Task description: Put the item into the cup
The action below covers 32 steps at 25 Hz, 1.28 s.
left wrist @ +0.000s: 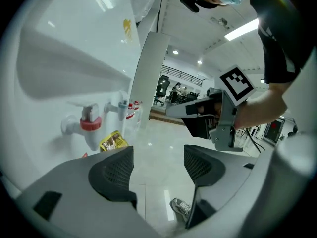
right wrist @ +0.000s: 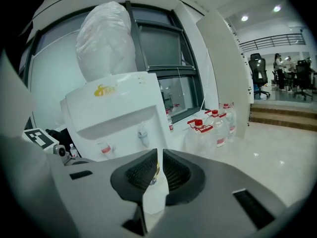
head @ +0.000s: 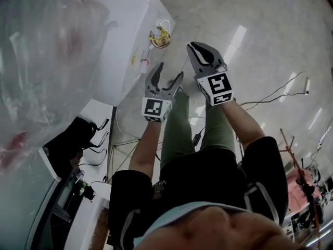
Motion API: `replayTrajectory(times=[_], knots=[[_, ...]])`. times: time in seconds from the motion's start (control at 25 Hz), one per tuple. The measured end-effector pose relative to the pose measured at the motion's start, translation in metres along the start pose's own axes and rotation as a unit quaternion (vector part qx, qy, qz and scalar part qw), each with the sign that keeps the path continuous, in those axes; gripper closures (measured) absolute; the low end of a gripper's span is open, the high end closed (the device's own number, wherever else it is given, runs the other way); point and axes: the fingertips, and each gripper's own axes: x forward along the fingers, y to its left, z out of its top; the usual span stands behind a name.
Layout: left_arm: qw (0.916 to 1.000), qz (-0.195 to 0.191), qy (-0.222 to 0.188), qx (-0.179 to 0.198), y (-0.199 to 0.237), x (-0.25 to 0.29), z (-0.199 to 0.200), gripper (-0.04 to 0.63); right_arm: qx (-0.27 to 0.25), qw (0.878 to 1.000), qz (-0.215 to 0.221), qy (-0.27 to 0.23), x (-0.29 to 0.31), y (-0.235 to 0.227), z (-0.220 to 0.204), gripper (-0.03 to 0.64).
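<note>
Since the left gripper (head: 170, 71) hangs with its dark ribbed jaws well apart and nothing between them but pale floor, while the right gripper (head: 193, 47) has its jaws drawn together to a thin slit with no item clearly caught in it, neither tool looks to be carrying anything. The crumpled yellow foil packet (head: 160, 35) appears to sit in the small white round cup (head: 167, 42), which stands at the front of the white plastic water dispenser (head: 125, 51), well apart from both grippers. In the left gripper view the packet (left wrist: 112, 142) shows just below the white tap with a red collar (left wrist: 90, 124), with the white tap with a blue collar (left wrist: 122, 106) near it. I judge the item as good as placed, so the care now lies in not undoing it. Any further nudge to seat the packet should come from the open left gripper (left wrist: 158, 165), lowered from above between the taps and touching the packet only. The cup looks light and would likely tip at a sideways knock. The right gripper (right wrist: 159, 156) is best kept out of that narrow recess.
</note>
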Motion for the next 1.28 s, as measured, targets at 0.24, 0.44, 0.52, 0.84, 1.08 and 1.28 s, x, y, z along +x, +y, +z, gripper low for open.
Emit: replayTrajectory(times=[0.24, 0.44, 0.52, 0.84, 1.08, 1.28], knots=[[0.9994, -0.014, -0.025, 0.019, -0.025, -0.025, 0.049, 0.263, 0.022, 0.999, -0.017, -0.021, -0.046, 0.006, 0.027, 0.56], [0.9979, -0.016, -0.051, 0.037, -0.037, -0.052, 0.091, 0.372, 0.027, 0.998, -0.029, -0.038, -0.076, 0.012, 0.057, 0.561], [0.9973, -0.011, -0.06, 0.042, -0.039, -0.062, 0.107, 0.407, 0.028, 0.998, -0.03, -0.042, -0.085, 0.015, 0.067, 0.561], [0.9933, 0.01, -0.092, 0.069, -0.05, -0.108, 0.166, 0.529, 0.027, 0.997, -0.029, -0.064, -0.12, 0.034, 0.109, 0.561], [0.9905, 0.016, -0.112, 0.078, -0.063, -0.137, 0.195, 0.557, 0.017, 0.996, -0.024, -0.082, -0.145, 0.048, 0.14, 0.561], [0.988, 0.018, -0.126, 0.087, -0.074, -0.157, 0.217, 0.568, 0.012, 0.995, -0.015, -0.096, -0.167, 0.062, 0.161, 0.561]])
